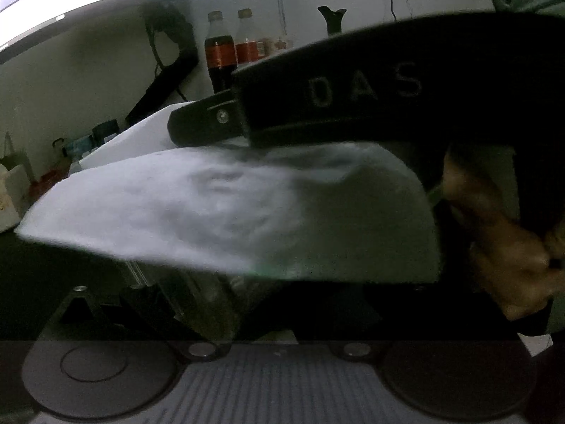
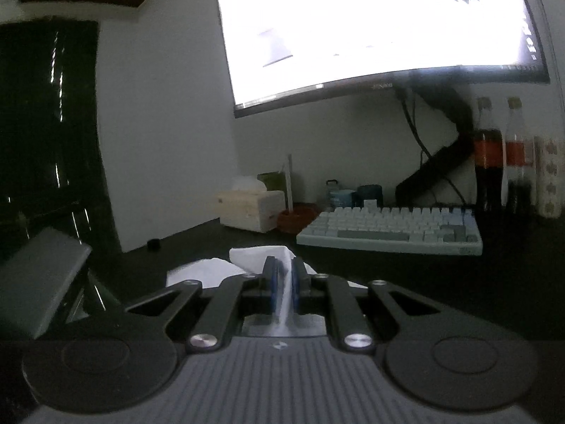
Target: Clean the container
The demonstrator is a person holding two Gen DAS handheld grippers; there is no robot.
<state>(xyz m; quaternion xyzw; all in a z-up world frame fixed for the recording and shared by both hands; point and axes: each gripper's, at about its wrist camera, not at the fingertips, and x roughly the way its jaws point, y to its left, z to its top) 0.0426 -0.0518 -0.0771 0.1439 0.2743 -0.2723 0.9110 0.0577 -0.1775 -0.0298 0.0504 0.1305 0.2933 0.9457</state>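
In the right wrist view my right gripper (image 2: 285, 272) is shut on a white tissue (image 2: 254, 259); the tissue spreads out beyond the fingertips over the dark desk. In the left wrist view the same white tissue (image 1: 226, 205) fills the middle, blurred, held from above by the right gripper's black body marked "DAS" (image 1: 363, 88) and a hand (image 1: 501, 247). Under the tissue a clear container wall (image 1: 197, 304) shows dimly near my left gripper's linkage. The left fingertips are hidden by the tissue and the dark.
A bright curved monitor (image 2: 370, 24) hangs over the desk. A pale keyboard (image 2: 392, 228), a tissue box (image 2: 250, 208), mugs (image 2: 353, 194) and two cola bottles (image 2: 489, 155) stand at the back. A grey lid-like panel (image 2: 39, 279) lies at left.
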